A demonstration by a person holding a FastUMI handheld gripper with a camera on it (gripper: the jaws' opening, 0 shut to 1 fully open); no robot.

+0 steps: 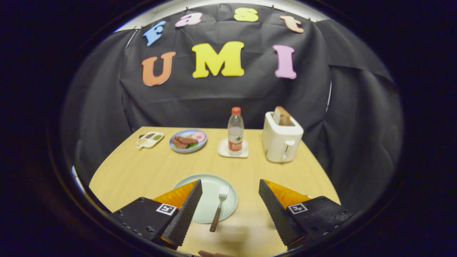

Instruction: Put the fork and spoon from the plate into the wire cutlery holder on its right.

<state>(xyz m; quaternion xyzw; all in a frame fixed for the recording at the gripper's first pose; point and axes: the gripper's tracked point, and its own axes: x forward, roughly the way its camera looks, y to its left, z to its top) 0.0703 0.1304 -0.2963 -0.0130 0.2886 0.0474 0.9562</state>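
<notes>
Gripper (230,210) spread wide above the table (142,171), holding nothing. Fork (218,207) lies on the plate (210,185) between the fingers, handle sticking out over the near rim. Beyond: bottle (235,130) on a coaster (224,150), toaster (282,139) to its right, food plate (188,140) to its left.

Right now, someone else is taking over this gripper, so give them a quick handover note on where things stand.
Gripper: fingers open, holding nothing, hovering over the plate.
Fork: lying on the plate between the fingers, tines pointing away, handle overhanging the near rim.
Spoon and cutlery holder: I can't spot either from here.
Done: nothing yet; the fork is untouched.
Left: grasp the fork, find the holder on the plate's right, drop the fork in, then find the spoon and do the same.
</notes>
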